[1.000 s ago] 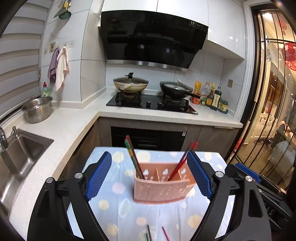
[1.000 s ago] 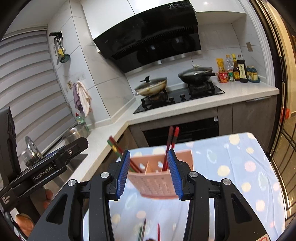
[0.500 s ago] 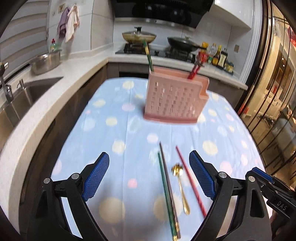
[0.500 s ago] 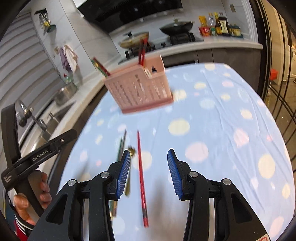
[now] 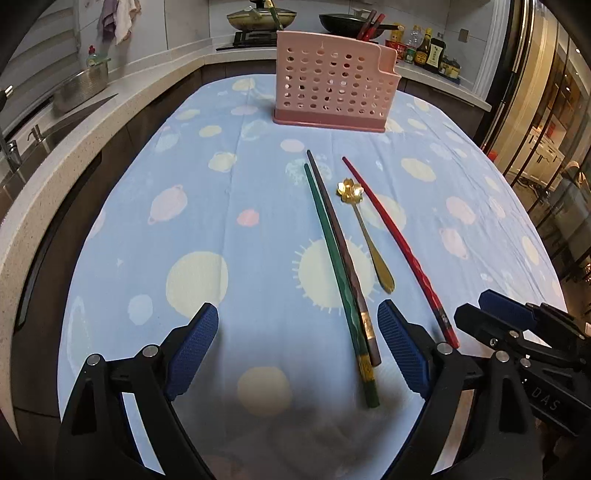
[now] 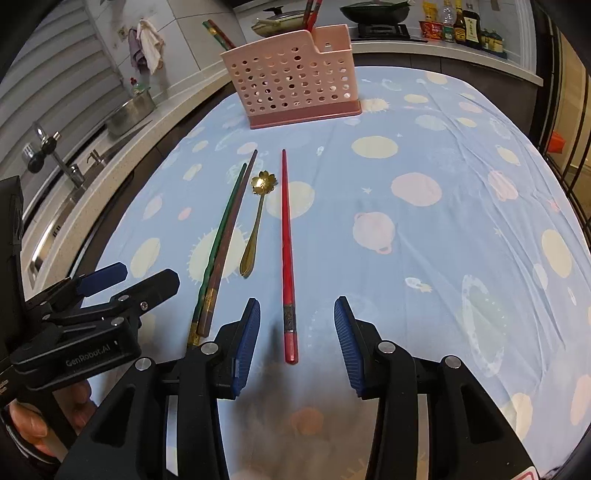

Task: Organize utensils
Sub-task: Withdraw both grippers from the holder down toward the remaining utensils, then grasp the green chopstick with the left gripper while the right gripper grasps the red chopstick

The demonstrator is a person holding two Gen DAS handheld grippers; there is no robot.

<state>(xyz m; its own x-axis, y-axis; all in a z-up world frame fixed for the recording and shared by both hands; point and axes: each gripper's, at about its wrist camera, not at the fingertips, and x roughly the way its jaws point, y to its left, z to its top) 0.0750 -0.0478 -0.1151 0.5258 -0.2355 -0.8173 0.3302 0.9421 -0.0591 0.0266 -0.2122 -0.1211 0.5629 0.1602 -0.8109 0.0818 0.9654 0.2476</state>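
On the blue dotted tablecloth (image 5: 155, 192) lie a green chopstick (image 5: 338, 273), a brown chopstick (image 5: 341, 254), a gold flower-bowl spoon (image 5: 364, 232) and a red chopstick (image 5: 399, 247). A pink perforated utensil holder (image 5: 334, 81) stands at the far end with chopsticks in it. My left gripper (image 5: 297, 349) hangs open and empty; the thick ends of the green and brown chopsticks lie just inside its right finger. My right gripper (image 6: 297, 341) is open, and the red chopstick (image 6: 287, 254) has its near end between the blue pads, untouched. The holder (image 6: 291, 79) is far ahead.
A kitchen counter with a sink (image 5: 44, 136) and a steel pot (image 5: 79, 86) runs along the left. A stove with pans (image 5: 258, 14) and bottles (image 5: 428, 50) sit behind the table. Glass doors (image 5: 546, 110) close the right side. A hand (image 6: 33, 424) holds the left tool.
Both grippers have dropped toward the table and tilted down. The holder has moved from between the fingers to the far end, and the loose chopsticks and spoon now lie just ahead.
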